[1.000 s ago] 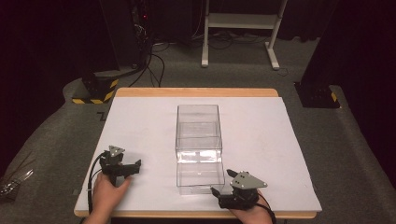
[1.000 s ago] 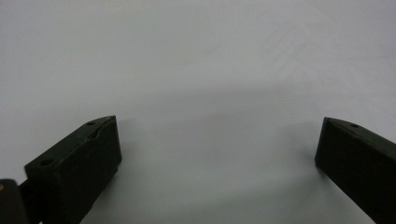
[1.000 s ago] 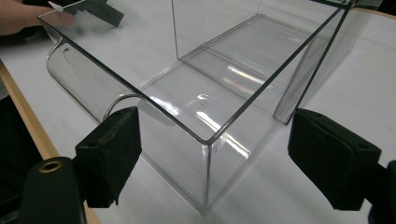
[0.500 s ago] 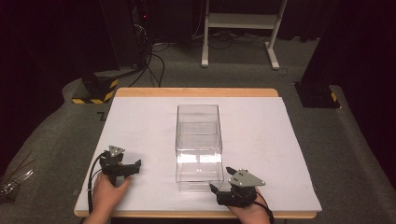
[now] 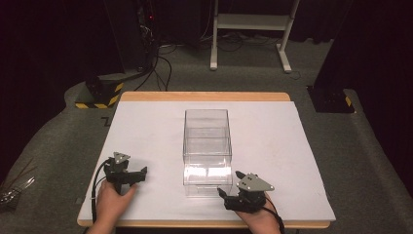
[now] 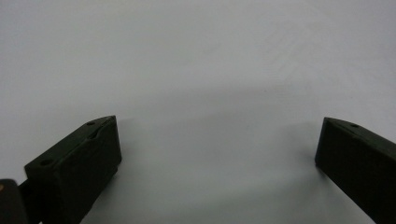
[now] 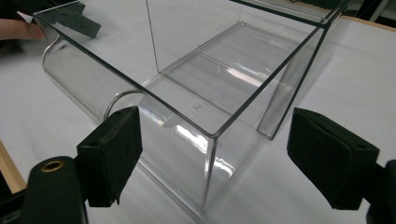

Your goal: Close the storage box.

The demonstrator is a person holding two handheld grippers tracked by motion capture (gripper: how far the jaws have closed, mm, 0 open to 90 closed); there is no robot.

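A clear plastic box point(image 5: 206, 141) stands in the middle of the white table top point(image 5: 292, 146), with a clear drawer part jutting from its near end point(image 5: 207, 183). My right gripper point(image 5: 229, 184) sits just right of that near end, held by a hand at the table's front edge. In the right gripper view its jaws stand open point(image 7: 215, 140) with the box's near corner point(image 7: 210, 154) between them, untouched by the pads. My left gripper point(image 5: 134, 175) rests at the front left, apart from the box. Its jaws are open point(image 6: 217, 140) over bare white surface.
The table has a wooden rim point(image 5: 204, 96) along the back and front. Beyond it, on the grey floor, stand a white frame's legs point(image 5: 248, 29), black cables point(image 5: 160, 63) and a black-and-yellow block point(image 5: 100, 92). Metal tools point(image 5: 14, 187) lie on the floor at the left.
The right gripper has crept slightly toward the box's near corner. The left gripper and the box have kept still.
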